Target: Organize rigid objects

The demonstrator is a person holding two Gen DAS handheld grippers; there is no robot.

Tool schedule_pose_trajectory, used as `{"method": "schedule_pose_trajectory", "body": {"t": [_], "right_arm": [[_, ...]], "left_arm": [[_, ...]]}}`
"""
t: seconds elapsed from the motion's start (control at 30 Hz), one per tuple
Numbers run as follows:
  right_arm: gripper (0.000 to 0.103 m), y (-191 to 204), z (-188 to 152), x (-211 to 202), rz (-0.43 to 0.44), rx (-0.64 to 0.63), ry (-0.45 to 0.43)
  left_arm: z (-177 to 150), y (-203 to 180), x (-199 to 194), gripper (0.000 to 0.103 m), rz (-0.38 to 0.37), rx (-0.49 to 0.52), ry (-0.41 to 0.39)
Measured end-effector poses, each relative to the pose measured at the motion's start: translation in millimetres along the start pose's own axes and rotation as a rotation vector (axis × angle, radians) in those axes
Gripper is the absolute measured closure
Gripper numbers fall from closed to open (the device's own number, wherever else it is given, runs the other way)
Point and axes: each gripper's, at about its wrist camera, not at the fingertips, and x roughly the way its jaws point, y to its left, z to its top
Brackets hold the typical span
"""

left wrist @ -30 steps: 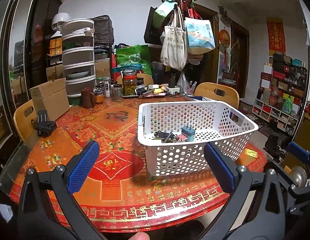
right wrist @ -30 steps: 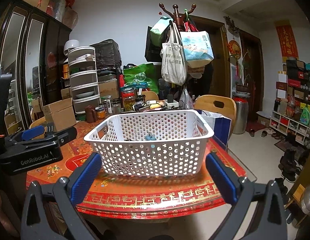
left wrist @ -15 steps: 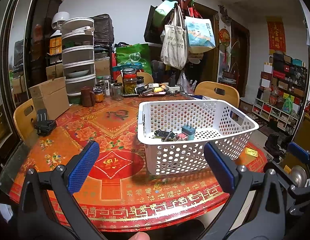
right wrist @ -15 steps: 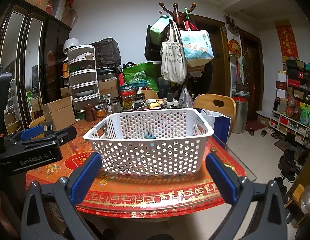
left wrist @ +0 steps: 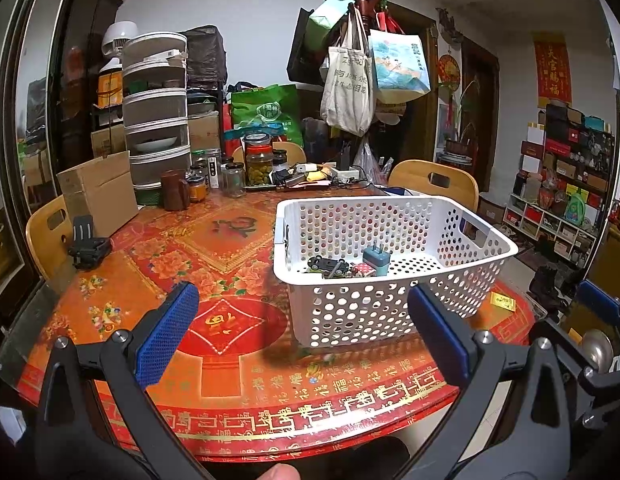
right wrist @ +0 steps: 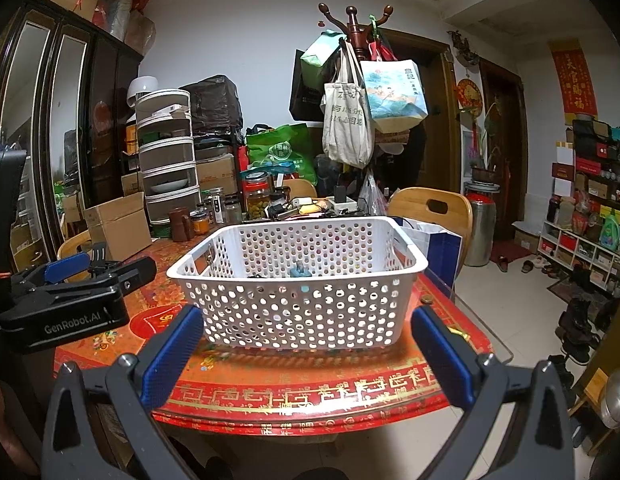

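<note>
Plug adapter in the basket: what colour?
Teal-blue plug adapter, clearest in the left wrist view.

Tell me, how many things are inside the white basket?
3 that I can see: a toy car, a small red dotted block beside it, and a blue plug charger standing upright. The basket wall might hide more.

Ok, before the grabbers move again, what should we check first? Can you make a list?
1. Left tool open and holding nothing: ok.
2. Right tool open and holding nothing: ok.
3. White basket flat on the red table: ok.
4. Blue plug adapter, toy car and little red box inside the basket: ok.
5. More small things left outside to sort: cannot tell.
</note>
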Motion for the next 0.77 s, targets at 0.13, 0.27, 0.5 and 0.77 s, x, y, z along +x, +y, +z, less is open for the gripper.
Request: {"method": "schedule_pose_trajectory", "body": {"t": [0.13,0.27,0.5,0.77], "right_arm": [[0.0,0.3,0.0,0.5,0.0,0.001,0.001],[0.0,0.2,0.0,0.9,-0.001,-0.002,0.003],[0.0,-0.1,-0.7,1.6,0.0,0.001,0.005],[0.0,-1.1,-2.8,2.3,0.001,-0.001,0.008]], "left_arm": [[-1.1,0.0,0.0,0.0,-0.005,-0.002,0.002],[-3.0,-0.3,0.9,0.0,-0.006,-0.002,0.006],[-2.9,-0.5,2.9,0.0,-0.009,-0.007,0.013],[-5.7,-1.2,7.1,0.0,-0.003,-0.001,0.025]]}}
